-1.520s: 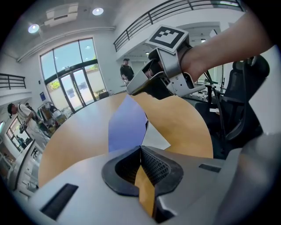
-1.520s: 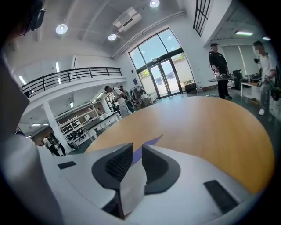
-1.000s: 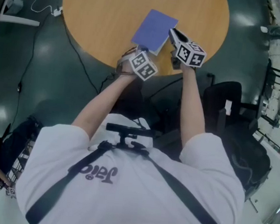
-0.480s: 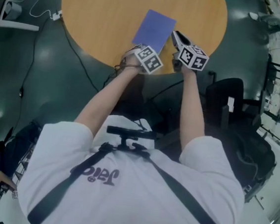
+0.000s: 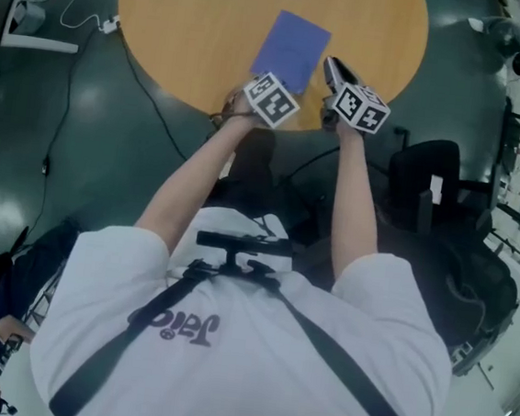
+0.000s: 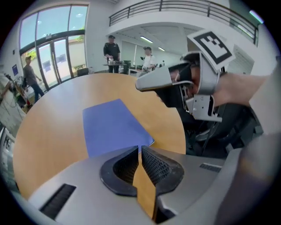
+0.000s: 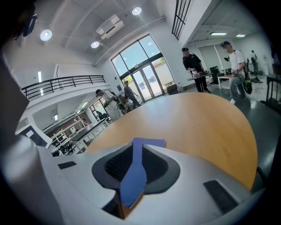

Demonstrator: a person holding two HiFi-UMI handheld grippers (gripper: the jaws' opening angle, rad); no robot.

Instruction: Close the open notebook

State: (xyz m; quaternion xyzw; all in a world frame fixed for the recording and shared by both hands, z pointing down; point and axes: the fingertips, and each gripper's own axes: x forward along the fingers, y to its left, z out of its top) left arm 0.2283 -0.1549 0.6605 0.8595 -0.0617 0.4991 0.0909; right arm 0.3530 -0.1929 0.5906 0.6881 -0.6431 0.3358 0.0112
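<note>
Notebook [image 5: 291,52], blue and already closed, is lying flat on the round wooden desk [image 5: 186,29], whose rim is running just past the notebook's near end. The left gripper [image 6: 140,149] is hovering at the notebook's near left corner. Its fingers are just opening, with nothing between them but a slit of desk. The right gripper [image 7: 137,147] is hanging just above the notebook's near right corner without touching it. Its fingers are standing slightly apart and holding nothing, and the blue cover is showing through the gap.
</note>
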